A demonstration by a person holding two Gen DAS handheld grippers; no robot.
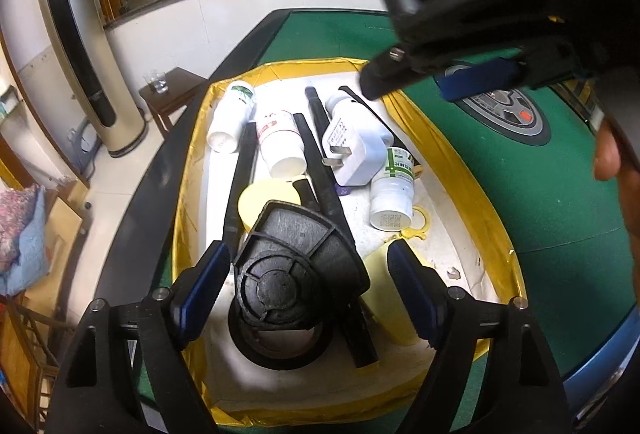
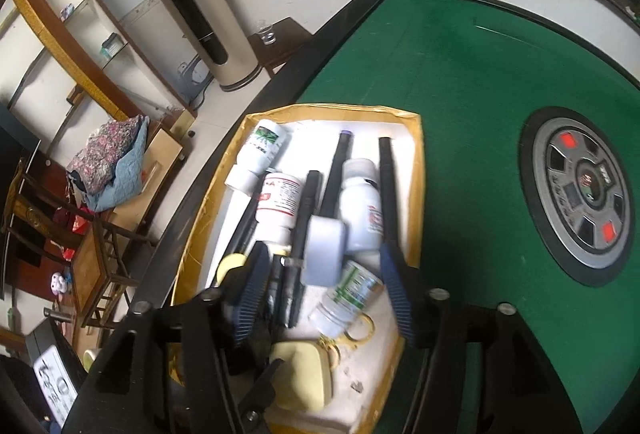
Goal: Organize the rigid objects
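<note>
Surface: green table (image 2: 460, 82).
Tray (image 2: 416, 170): yellow-edged, on it.
Charger (image 1: 356, 150): white, inside the tray.
Left gripper (image 1: 310, 286): jaws apart, gripping nothing.
Right gripper (image 2: 324, 286): jaws apart, empty.

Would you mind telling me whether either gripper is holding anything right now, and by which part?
Nothing is held. The left gripper stands open around the black fan-shaped piece without touching it; the right gripper is open above the white charger.
</note>
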